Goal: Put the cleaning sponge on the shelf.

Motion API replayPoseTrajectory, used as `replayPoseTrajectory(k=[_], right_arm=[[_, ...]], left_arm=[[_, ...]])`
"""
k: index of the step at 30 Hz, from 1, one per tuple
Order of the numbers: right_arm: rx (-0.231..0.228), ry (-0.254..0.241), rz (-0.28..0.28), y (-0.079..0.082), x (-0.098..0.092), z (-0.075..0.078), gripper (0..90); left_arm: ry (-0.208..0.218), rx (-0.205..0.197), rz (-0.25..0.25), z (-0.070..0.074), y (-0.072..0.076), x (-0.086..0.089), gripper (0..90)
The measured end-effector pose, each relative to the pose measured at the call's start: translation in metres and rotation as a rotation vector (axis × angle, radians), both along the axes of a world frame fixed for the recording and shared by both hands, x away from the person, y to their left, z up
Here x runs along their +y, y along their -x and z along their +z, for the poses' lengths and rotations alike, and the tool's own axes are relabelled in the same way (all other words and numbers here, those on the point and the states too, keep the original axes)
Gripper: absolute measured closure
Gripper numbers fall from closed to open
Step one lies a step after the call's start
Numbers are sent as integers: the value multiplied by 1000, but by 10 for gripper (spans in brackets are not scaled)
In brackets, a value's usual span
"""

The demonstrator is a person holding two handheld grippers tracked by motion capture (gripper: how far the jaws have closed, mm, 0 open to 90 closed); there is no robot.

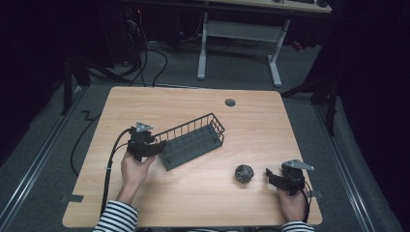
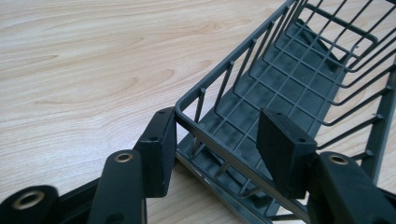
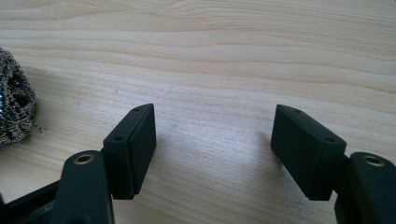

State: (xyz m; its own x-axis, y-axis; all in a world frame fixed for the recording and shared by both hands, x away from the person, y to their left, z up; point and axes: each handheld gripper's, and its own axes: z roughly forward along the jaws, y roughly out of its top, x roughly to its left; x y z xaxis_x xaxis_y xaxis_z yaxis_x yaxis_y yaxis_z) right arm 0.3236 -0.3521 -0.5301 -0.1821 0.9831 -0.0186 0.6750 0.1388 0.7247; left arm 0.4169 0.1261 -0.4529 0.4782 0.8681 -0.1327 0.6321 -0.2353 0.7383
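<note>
A dark grey wire basket [image 1: 193, 140] lies slantwise on the middle of the wooden table [image 1: 159, 104]. My left gripper [image 1: 162, 145] is at its near-left end, shut on the basket's end wall. In the left gripper view one pad [image 2: 159, 149] presses the outer corner of the basket [image 2: 299, 79] and the other pad [image 2: 285, 154] sits inside. A steel wool scourer [image 1: 244, 173] rests on the table at the front right. My right gripper [image 1: 269, 175] lies just right of it, open, with bare wood between its pads [image 3: 133, 149]. The scourer [image 3: 14, 109] shows at that view's left edge.
A round cable hole [image 1: 230, 102] sits near the table's far edge. Beyond the table stands a white desk frame [image 1: 239, 46], and cables [image 1: 145, 58] lie on the grey floor. A black cable [image 1: 109, 169] trails from the left gripper over the front left.
</note>
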Motion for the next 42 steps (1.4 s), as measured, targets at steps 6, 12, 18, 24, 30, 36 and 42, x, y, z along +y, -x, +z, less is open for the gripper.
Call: replayPoseTrajectory(k=[6,12,18,24,30,36,42], right_arm=[[0,0,0,0,0,0,315],[2,-1,-2,0,0,0,315],[1,-1,-1,0,0,0,315],[2,-1,-1,0,0,0,315],[2,-2,-1,0,0,0,313],[3,-3,-1,0,0,0,313],[3,-3,-1,0,0,0,313]], left_arm=[[7,-5,-23,-1,2,-6,489],[8,-7,-39,-1,2,-12,492],[10,-7,-46,-1,3,-15,492],[14,-3,-53,-1,3,-17,493],[55,1,-48,2,2,-13,402],[84,-23,-25,10,5,-3,339],[77,-47,-35,17,12,8,333]])
